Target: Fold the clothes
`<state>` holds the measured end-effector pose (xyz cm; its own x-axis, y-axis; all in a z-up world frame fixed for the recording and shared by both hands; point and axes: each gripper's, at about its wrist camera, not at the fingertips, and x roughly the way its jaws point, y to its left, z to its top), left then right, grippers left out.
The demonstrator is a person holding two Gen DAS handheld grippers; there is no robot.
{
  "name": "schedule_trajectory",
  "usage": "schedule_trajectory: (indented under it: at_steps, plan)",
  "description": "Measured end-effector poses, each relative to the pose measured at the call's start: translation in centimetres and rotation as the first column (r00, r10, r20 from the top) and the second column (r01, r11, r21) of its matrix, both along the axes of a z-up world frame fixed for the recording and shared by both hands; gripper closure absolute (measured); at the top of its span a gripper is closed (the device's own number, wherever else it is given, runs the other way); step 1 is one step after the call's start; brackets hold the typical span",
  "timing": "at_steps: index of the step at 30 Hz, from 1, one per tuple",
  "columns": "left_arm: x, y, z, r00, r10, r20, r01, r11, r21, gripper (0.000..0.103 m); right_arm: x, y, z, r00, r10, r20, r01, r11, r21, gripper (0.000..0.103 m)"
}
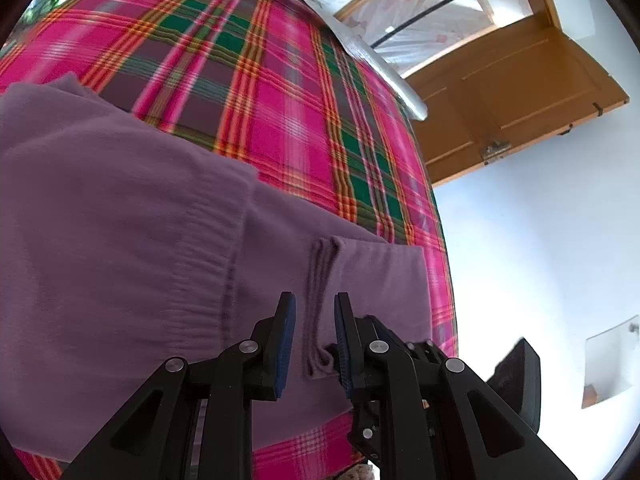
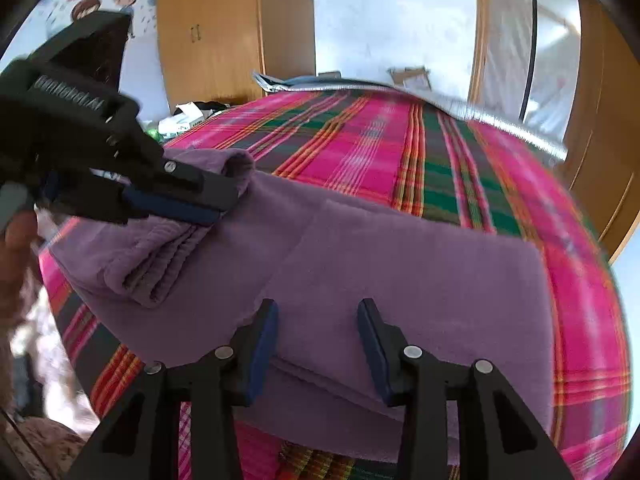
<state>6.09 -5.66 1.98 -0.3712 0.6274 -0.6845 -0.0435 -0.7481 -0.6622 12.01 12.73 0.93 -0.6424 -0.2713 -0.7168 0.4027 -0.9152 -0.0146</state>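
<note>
**Purple garment on plaid bed, both grippers at its near edge**

Location. One purple knit garment lies spread on a pink, green and orange plaid bedcover, toward the near side of the bed. Layers overlap: a flat panel lies over the right part, and a ribbed cuff or hem is bunched at the left end.

Tools. Left gripper: jaws parted narrowly, a ribbed strip of the garment running between the blue pads; whether the pads press it cannot be told. In the right wrist view its fingers sit at the bunched left end. Right gripper: jaws wide apart over the near edge, holding nothing.

Risks, as judged:
- The ribbed strip could slip out if the left gripper lifts before closing fully, since the gap looks wider than the cloth.
- Closing on one layer only would drag the top panel and undo the overlap.
- The slack bedcover could be pinched with the garment's edge and pulled up.
- The bunched cuff could leave a lumpy fold.

Count. Garments: one. Grippers: two. Bedcovers: one. Wooden doors: one in left view. Wardrobes: one.
</note>
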Motion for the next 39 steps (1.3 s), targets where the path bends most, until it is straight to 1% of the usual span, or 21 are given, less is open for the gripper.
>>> schedule_trajectory:
  at_steps: [8,12,14,16,18,19,23,27,30,34,36,39]
  plan:
    - [0.3,-2.8,0.3,0.998,0.046,-0.032,-0.047,0.999,-0.026,0.084,-1.5,-1.5,-0.1,1.0,0.002,0.028,-0.002,1.0,0.002,0.062]
    - [0.6,-4.4,0.1,0.997,0.072,-0.025,-0.073,0.997,-0.037,0.084,-0.9,-2.4,0.1,1.0,0.022,0.009,-0.022,0.999,0.044,0.062]
    - [0.7,-4.8,-0.1,0.996,0.081,-0.022,-0.082,0.996,-0.043,0.084,-0.9,-2.7,0.6,0.999,0.031,-0.006,-0.031,0.999,0.033,0.062]
    - [0.9,-5.3,-0.2,0.996,0.087,-0.027,-0.088,0.995,-0.052,0.084,-1.4,-2.7,0.6,1.0,0.013,-0.007,-0.013,1.0,0.028,0.062]
    - [1.2,-5.9,-0.4,0.995,0.097,-0.021,-0.098,0.994,-0.039,0.084,-2.2,-2.4,-0.1,0.999,-0.012,0.052,0.013,1.0,-0.007,0.061]
    - [1.3,-6.2,-0.6,0.995,0.098,-0.018,-0.098,0.995,-0.032,0.081,-2.5,-2.2,-0.5,0.997,-0.02,0.08,0.022,0.999,-0.025,0.061]
    - [1.9,-7.3,-0.7,0.994,0.106,-0.019,-0.107,0.993,-0.048,0.081,-2.0,-2.6,0.2,0.995,0.004,0.099,0.0,0.999,-0.045,0.062]
    - [2.5,-8.7,-0.6,0.993,0.119,-0.023,-0.12,0.991,-0.058,0.081,-1.6,-3.3,2.4,0.998,0.026,0.057,-0.02,0.994,-0.104,0.063]
    - [3.1,-10.0,-0.5,0.991,0.131,-0.03,-0.132,0.989,-0.063,0.081,-1.3,-4.8,3.4,0.997,0.071,0.022,-0.068,0.99,-0.122,0.063]
    - [3.9,-12.5,-0.2,0.982,0.183,-0.043,-0.186,0.979,-0.077,0.081,-0.6,-7.6,3.7,0.989,0.148,0.001,-0.147,0.982,-0.116,0.063]
    - [4.2,-14.2,-0.1,0.975,0.216,-0.052,-0.22,0.972,-0.079,0.081,-0.1,-9.3,3.9,0.979,0.204,-0.012,-0.204,0.973,-0.11,0.063]
    - [4.8,-16.6,0.0,0.965,0.255,-0.059,-0.259,0.962,-0.091,0.081,1.0,-12.5,4.1,0.954,0.296,-0.036,-0.298,0.951,-0.08,0.063]
